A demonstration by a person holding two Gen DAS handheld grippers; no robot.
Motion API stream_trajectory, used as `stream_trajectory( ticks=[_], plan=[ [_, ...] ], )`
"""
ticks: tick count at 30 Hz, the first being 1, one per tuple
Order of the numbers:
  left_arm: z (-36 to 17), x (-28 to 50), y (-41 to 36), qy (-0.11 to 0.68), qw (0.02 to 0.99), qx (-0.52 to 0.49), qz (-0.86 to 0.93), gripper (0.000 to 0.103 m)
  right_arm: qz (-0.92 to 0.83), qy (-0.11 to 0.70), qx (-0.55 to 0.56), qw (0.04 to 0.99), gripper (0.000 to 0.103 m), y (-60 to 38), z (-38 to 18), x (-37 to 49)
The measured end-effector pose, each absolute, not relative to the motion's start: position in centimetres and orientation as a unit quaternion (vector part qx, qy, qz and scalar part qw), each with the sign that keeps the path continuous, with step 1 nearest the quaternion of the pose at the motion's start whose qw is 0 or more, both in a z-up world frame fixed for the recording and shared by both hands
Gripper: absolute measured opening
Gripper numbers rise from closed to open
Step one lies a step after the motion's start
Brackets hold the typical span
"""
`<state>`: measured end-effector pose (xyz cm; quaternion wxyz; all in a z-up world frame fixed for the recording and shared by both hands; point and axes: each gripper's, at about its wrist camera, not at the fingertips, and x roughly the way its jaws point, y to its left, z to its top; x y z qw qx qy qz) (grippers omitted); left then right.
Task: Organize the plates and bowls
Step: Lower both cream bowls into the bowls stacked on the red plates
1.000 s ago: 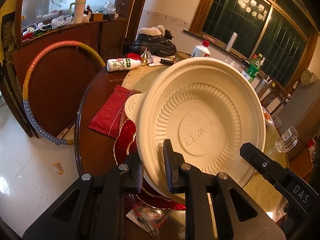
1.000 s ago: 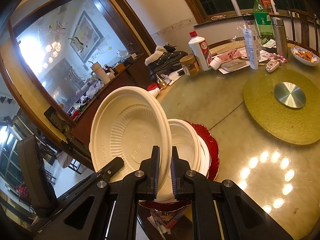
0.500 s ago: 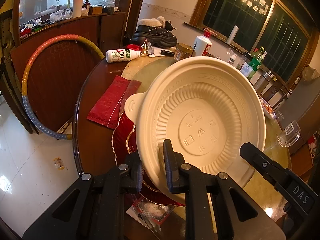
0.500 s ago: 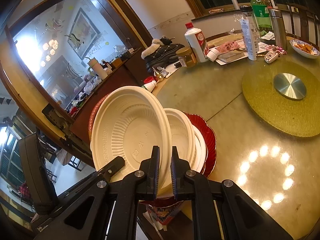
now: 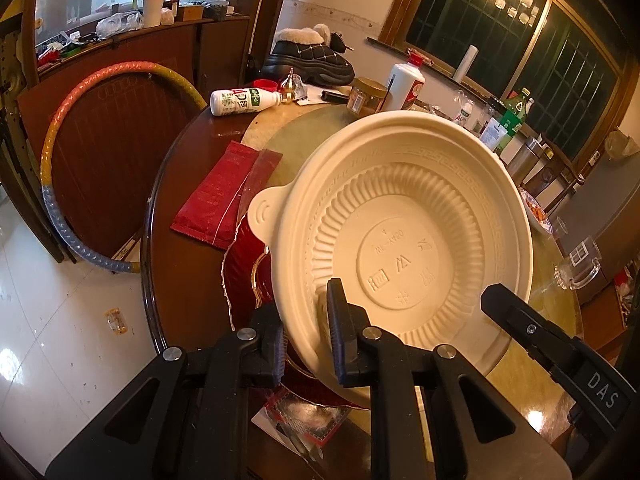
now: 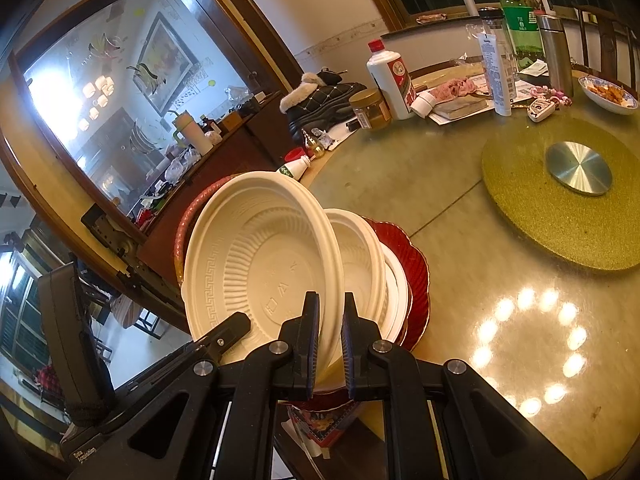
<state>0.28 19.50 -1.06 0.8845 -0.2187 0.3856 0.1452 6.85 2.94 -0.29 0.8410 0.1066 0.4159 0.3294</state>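
A cream disposable bowl (image 5: 404,240) is held tilted on edge above the table. My left gripper (image 5: 306,332) is shut on its lower rim. My right gripper (image 6: 330,340) is shut on the rim of the same bowl (image 6: 260,264), seen from the other side. Behind it a second cream bowl (image 6: 360,264) sits in a white dish on a red scalloped plate (image 6: 412,268). The red plate (image 5: 244,276) also shows under the bowl in the left wrist view. The left gripper's body (image 6: 80,360) shows at lower left in the right wrist view.
A red packet (image 5: 216,196) lies on the dark round table's (image 5: 176,184) left edge. A milk bottle (image 5: 244,100), a white liquor bottle (image 6: 390,76), a jar, bottles and a food dish crowd the far side. A gold lazy Susan (image 6: 560,216) sits at right. A hoop (image 5: 60,136) leans at left.
Both grippers have lowered the held bowl closer to the stack on the red plate, and the views have tipped further down toward the table.
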Motion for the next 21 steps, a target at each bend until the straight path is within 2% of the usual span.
stream_trajectory(
  ticks=[21],
  plan=[
    [-1.66, 0.99, 19.65, 0.406, 0.875, -0.225, 0.136, 0.016, 0.323, 0.424, 0.107, 0.839, 0.01, 2.92, -0.64, 7.37]
  ],
)
